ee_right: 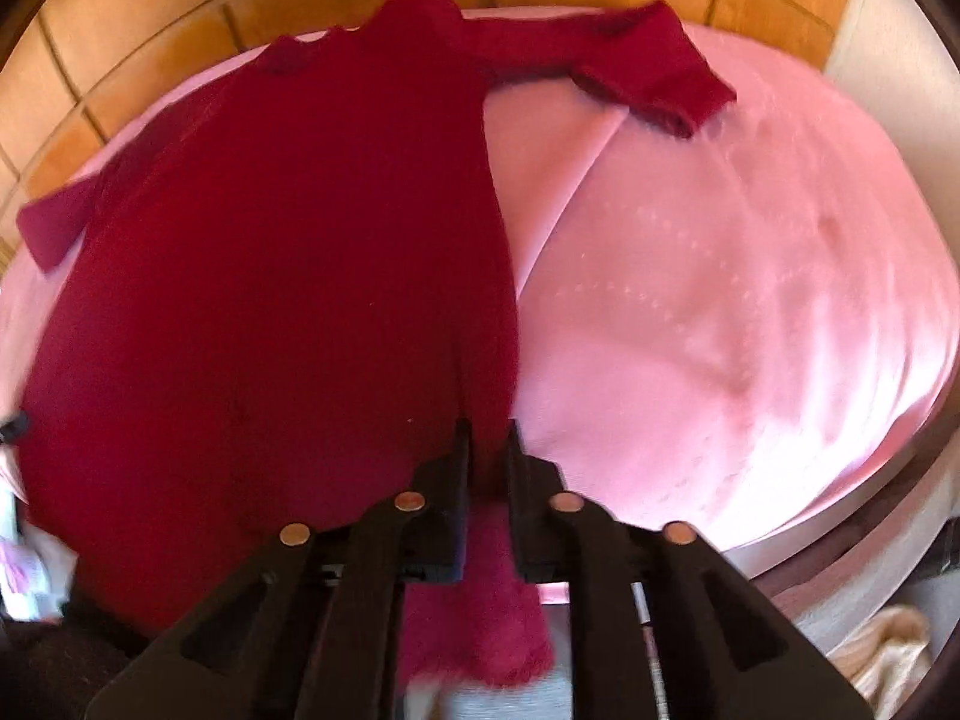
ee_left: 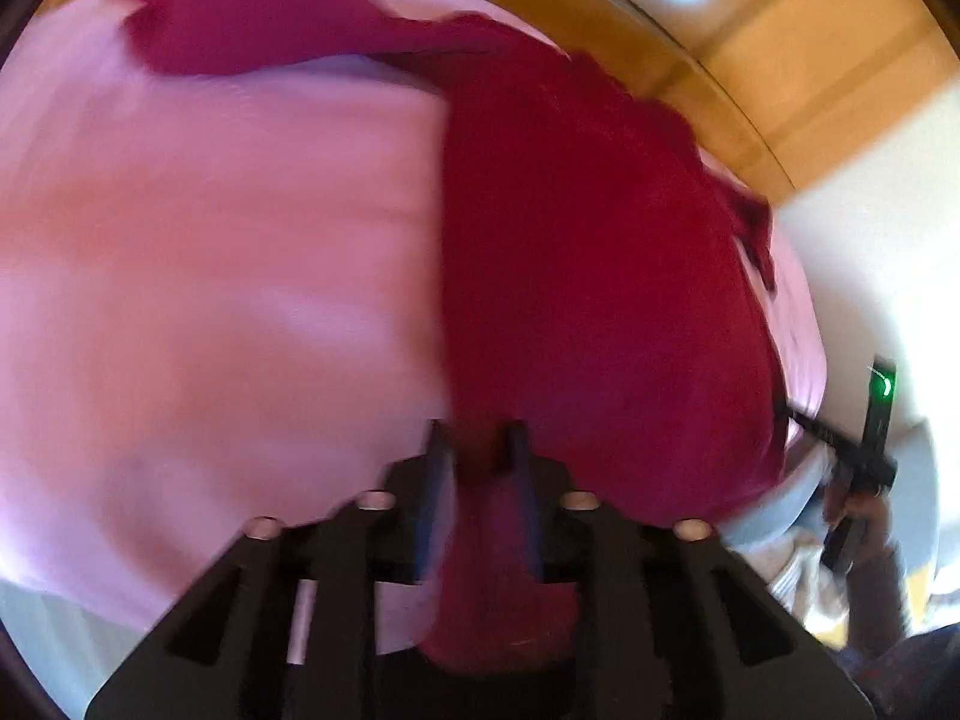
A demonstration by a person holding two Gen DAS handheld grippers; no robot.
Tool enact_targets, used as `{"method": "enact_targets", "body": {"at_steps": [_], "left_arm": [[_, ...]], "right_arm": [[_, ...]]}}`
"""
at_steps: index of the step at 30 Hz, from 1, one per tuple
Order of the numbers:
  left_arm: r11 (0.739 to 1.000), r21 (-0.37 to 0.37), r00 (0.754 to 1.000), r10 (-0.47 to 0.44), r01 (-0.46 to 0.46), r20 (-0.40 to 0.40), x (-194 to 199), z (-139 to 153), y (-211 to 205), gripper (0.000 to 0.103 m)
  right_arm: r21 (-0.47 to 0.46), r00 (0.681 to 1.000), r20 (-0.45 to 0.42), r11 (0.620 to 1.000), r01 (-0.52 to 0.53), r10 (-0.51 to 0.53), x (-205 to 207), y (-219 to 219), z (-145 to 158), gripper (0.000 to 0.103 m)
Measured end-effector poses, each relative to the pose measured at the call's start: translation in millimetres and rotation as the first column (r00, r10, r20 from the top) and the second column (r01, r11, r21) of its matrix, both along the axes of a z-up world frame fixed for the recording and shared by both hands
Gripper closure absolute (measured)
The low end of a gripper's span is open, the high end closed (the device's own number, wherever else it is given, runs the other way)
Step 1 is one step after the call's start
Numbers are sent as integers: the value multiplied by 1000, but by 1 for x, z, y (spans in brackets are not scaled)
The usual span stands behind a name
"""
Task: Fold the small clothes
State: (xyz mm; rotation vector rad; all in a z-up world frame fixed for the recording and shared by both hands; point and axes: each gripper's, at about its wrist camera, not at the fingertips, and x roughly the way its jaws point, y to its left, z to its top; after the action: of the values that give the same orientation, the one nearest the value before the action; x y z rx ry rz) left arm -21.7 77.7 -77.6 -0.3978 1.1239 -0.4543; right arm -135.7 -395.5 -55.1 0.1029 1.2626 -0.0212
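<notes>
Crimson knit hem sits pinched in both your tongs, left gripper (ee_left: 474,438) & right gripper (ee_right: 489,438) clamped on opposite bottom corners, prob. so the red sweater (ee_right: 288,252) lies flat w/ sleeves out on the pink bedsheet (ee_right: 720,312) for folding.

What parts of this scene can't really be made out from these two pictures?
- Left wrist view: motion blur smears the red garment and pink sheet, hiding their texture.
- Both views: the garment's near hem is hidden behind the left claw and right claw.
- Right wrist view: a cream cloth is cut off by the lens edge.
- Left wrist view: the far hand is too small.
</notes>
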Motion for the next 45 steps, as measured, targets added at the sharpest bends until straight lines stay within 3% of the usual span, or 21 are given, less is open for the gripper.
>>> {"method": "enact_targets", "body": {"at_steps": [1,3,6,8,9,11,12,13,17,18,21,24,26,31,32,33,34,38,41,43,45], "left_arm": [[998,-28,998,51,-50,26,0,5,13,69],[981,-17,978,194,-193,74,6,15,44,52],[927,25,923,371,-375,100,20,21,91,51],[875,105,878,455,-472,149,31,25,114,51],[838,204,860,471,-506,198,41,28,121,51],[799,314,857,450,-512,252,55,32,129,49],[792,329,855,445,-514,264,65,33,136,38],[785,318,845,467,-532,261,69,33,146,32],[759,155,770,592,-632,240,104,37,189,32],[758,162,770,590,-632,243,108,36,190,34],[782,222,810,539,-583,229,147,27,191,59],[803,245,838,504,-544,210,187,16,187,59],[837,215,864,474,-502,173,212,9,181,59],[828,269,870,476,-493,129,257,-14,177,62],[819,276,864,488,-503,127,261,-18,176,71],[821,260,861,490,-509,136,265,-18,177,98],[819,248,855,499,-518,138,265,-15,179,98],[750,174,766,597,-639,239,236,13,207,98],[665,108,666,695,-738,272,201,30,251,98],[622,100,623,735,-777,269,186,30,271,98],[594,136,607,750,-793,262,180,23,280,98]], "right_arm": [[-23,1000,29,1000,4,-3,2,4,7,63],[-90,995,97,996,14,-5,8,15,21,52],[-88,980,188,995,-49,65,24,40,38,42],[-46,969,214,992,-113,121,33,62,39,31],[-11,966,213,989,-150,149,41,77,32,31],[50,963,194,979,-198,185,52,114,17,31],[74,961,189,973,-221,204,56,125,10,31],[97,956,182,964,-249,229,62,143,2,31],[131,946,162,944,-303,282,81,184,-22,31],[130,945,154,942,-310,290,84,194,-29,30],[97,944,150,945,-311,295,89,215,-38,26],[106,949,150,949,-296,279,90,216,-41,22],[112,950,154,951,-290,271,89,214,-43,21],[94,949,158,953,-289,273,90,217,-44,17],[91,949,159,953,-289,273,91,217,-44,17],[87,948,159,953,-291,275,92,218,-45,16],[86,948,158,953,-292,276,92,218,-44,16],[85,946,164,951,-296,279,93,216,-45,15],[75,944,172,952,-297,281,93,218,-47,14],[66,944,176,953,-295,280,93,220,-48,13],[56,943,182,955,-292,278,93,222,-50,11]]}}
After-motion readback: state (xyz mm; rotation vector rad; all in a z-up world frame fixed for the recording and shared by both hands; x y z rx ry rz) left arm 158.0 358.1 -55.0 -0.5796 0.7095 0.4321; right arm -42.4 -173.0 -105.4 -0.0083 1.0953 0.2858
